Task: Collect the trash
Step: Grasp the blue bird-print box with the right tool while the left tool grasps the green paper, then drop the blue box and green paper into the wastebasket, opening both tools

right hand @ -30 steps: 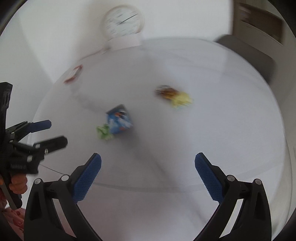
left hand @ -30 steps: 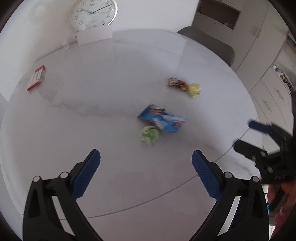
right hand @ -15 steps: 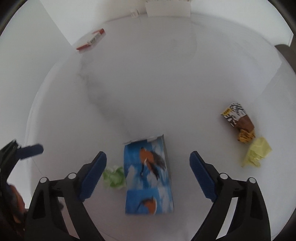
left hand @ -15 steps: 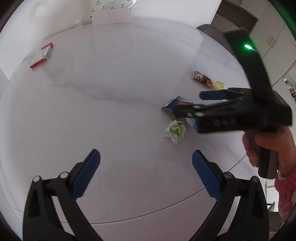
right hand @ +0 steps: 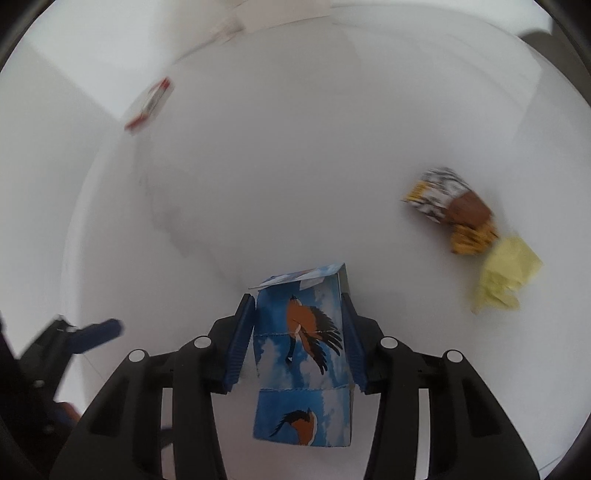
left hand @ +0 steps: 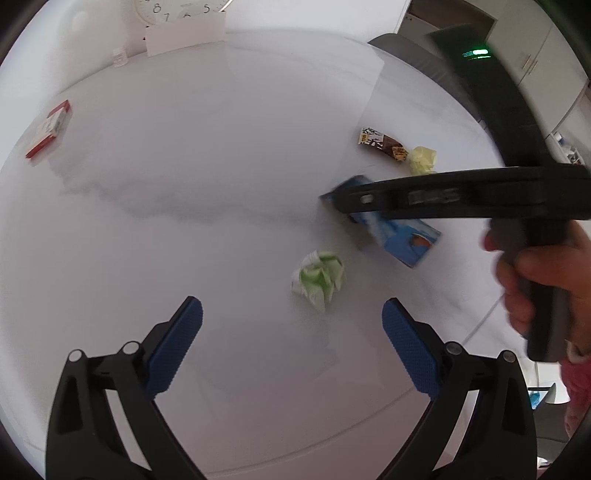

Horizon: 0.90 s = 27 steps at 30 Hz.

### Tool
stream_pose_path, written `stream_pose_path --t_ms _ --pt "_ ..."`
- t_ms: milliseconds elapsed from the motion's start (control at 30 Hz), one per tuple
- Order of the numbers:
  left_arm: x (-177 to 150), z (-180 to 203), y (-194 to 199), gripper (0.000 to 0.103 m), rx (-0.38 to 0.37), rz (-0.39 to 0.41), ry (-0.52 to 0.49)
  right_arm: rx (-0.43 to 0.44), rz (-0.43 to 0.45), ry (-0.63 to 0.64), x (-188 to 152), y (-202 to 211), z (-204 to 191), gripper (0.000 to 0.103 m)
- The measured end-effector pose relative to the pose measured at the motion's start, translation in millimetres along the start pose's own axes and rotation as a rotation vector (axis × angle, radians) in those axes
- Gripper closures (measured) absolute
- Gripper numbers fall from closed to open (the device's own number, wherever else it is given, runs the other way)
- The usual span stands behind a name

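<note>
A blue box with a bird print [right hand: 301, 350] lies on the white round table [left hand: 221, 166]. My right gripper [right hand: 299, 332] is shut on it, one blue pad on each side. The box also shows in the left wrist view [left hand: 406, 240], partly hidden by the right gripper's body. My left gripper [left hand: 291, 347] is open and empty above the table's near part. A crumpled green and white wrapper [left hand: 319, 275] lies just ahead of it. A brown snack wrapper [left hand: 382, 144] and a yellow crumpled paper [left hand: 423, 160] lie farther right, also in the right wrist view [right hand: 450, 205].
A red and white small box [left hand: 50, 127] lies at the table's far left. A clock [left hand: 181, 9] and a white card [left hand: 184, 35] stand at the back against the wall. A grey chair [left hand: 413, 51] and white cabinets stand at the right.
My right gripper has come down over the blue box and closed on its sides. My left gripper has moved slightly closer to the green wrapper and stays open.
</note>
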<state>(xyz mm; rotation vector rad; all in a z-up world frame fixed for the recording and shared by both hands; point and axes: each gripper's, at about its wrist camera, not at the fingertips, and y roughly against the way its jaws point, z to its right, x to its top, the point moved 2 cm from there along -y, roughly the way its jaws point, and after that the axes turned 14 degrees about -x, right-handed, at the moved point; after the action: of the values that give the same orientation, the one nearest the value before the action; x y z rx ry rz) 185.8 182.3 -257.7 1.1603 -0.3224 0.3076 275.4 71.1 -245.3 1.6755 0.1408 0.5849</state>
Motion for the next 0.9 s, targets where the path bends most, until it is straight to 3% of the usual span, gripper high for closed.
stream_pose_path --t_ms 267,467,733,900 --pt "19.0 -5.9 -39.9 0.036 0.005 -0.041 0.04 0.052 0.035 -0.167 -16.4 33.9 51.2 0.057" --pt "19.1 1.5 -47.0 0.073 0.012 -0.062 0.021 0.044 0.077 -0.21 -30.2 56.0 63.3 0.057" --pt "16.1 21.3 -15.5 0.073 0.022 -0.05 -0.012 0.013 0.129 -0.277 -71.0 97.9 75.7 0.057" --pt "4.8 64.6 19.2 0.073 -0.024 -0.029 -0.09 -0.037 0.164 -0.35 -130.3 140.6 90.8 0.057"
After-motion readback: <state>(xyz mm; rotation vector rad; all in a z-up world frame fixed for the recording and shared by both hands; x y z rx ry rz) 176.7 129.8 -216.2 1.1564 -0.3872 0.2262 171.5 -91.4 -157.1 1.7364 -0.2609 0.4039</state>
